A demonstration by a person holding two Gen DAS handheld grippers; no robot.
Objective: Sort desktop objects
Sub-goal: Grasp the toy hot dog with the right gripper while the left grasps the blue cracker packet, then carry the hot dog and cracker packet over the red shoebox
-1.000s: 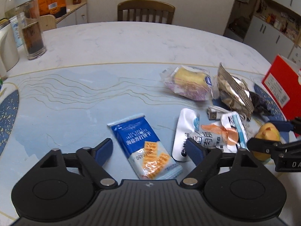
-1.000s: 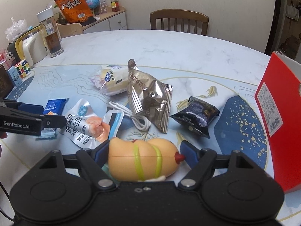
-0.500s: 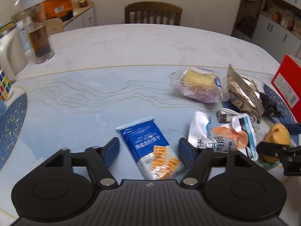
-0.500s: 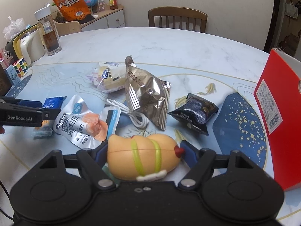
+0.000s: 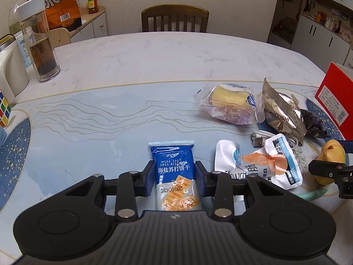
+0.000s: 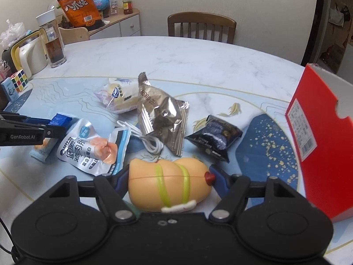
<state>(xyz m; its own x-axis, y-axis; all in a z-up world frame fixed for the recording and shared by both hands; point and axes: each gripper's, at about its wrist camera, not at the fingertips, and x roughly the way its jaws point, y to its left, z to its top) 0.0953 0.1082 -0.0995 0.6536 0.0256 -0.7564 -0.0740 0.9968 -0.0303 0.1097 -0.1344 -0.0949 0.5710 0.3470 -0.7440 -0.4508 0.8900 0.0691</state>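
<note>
My left gripper [image 5: 174, 174] is shut on a blue sea-salt soda biscuit pack [image 5: 173, 165], its blue pads pressed against the pack's two long sides just above the table. The same pack [image 6: 51, 132] shows at the left of the right wrist view, behind the left gripper's fingers [image 6: 33, 130]. My right gripper [image 6: 168, 176] is closing around a yellow rubber toy [image 6: 167, 185] with green stripes and a red tip. The toy lies crosswise between the jaws, and the pads stand right at its two ends. From the left wrist view the toy [image 5: 331, 154] shows at the far right.
A white chicken pouch [image 6: 92, 145], a white USB cable [image 6: 150, 141], a bread pack [image 6: 119, 97], a silver foil bag [image 6: 161, 112] and a small black packet [image 6: 215, 137] lie mid-table. A red box [image 6: 320, 137] stands at the right. A glass bottle [image 5: 39, 48], kettle and puzzle cube [image 5: 4, 109] are far left.
The left jaws have shut from wide open onto the biscuit pack, which now stands lengthwise between them. The right jaws have drawn in slightly around the toy.
</note>
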